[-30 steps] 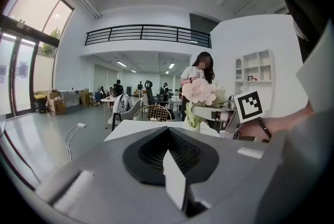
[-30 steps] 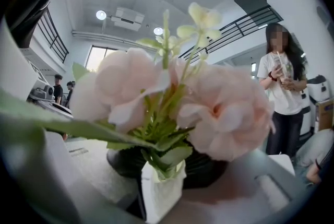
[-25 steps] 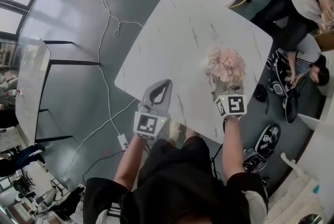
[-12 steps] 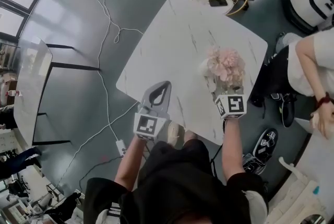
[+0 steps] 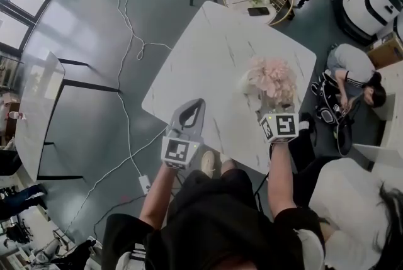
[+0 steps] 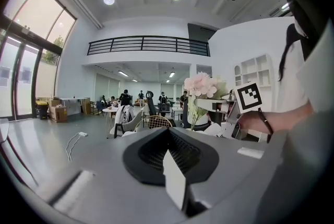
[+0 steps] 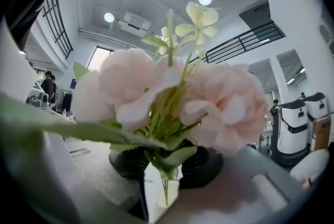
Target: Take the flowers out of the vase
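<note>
Closing further over the last moment, the right gripper's (image 5: pixel 273 110) jaws are now clamped on the stems (image 7: pixel 166 187) of the flowers (image 5: pixel 272 77). The bouquet keeps much the same spot in the head view, right of centre, while the worktop (image 5: pixel 214 55) has slid a little under it and the people at the right edge have changed places.

The grip sits low, under the blooms and leaves (image 7: pixel 175 157). That probably spares the heads from crushing and lets the bunch be drawn straight up. The left gripper (image 5: pixel 199 105) hovers apart at lower centre, its jaws together on nothing, likely kept free as a spare.

I cannot pick out the vase in any view, so how far the stems have cleared it is unclear.

The petals are pale pink and cream, soft and matte, with thin green stems. The worktop is white with grey veins, like marble, and has rounded corners. Both jaws are smooth grey shells lined with black ribbed pads.
</note>
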Demonstrator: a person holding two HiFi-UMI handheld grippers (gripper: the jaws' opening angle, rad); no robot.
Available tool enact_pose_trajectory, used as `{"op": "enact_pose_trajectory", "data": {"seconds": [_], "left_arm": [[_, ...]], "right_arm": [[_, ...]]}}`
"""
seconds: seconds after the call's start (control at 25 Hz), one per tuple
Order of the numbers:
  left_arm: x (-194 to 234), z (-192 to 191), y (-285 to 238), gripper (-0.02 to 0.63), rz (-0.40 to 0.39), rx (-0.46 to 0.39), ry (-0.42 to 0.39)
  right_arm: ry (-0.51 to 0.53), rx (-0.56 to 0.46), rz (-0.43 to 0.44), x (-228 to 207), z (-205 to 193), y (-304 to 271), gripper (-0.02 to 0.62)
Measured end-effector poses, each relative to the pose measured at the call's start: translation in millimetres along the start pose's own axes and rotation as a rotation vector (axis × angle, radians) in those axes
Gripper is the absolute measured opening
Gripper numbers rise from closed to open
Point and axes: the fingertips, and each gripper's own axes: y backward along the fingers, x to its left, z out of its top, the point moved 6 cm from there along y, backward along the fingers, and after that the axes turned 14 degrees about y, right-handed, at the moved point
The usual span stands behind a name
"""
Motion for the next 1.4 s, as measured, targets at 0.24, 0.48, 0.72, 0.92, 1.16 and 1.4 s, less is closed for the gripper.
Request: {"op": "enact_pose_trajectory", "data": {"seconds": [0.24,0.48,0.72,0.92,1.16,1.4], "left_arm": [[-4,4,17,0.008,-0.006,-0.011,-0.002],[-5,9,30,0.008,-0.006,-0.028,-0.003],[-10,11,41,0.008,-0.017,-0.041,-0.004],[-17,14,48,0.008,-0.035,-0.051,-0.007],[-25,16,55,0.008,-0.061,-0.059,-0.011],[-35,19,62,0.008,-0.095,-0.069,-0.02]], "right_arm": [[0.008,-0.023,-0.025,0,23,11,0.123],[0.018,-0.049,-0.038,3,41,20,0.123],[0.034,-0.071,-0.045,10,58,37,0.123],[0.039,-0.093,-0.066,11,72,52,0.123],[0.049,-0.099,-0.086,14,83,70,0.123],[0.074,-0.064,-0.109,22,83,93,0.123]]}}
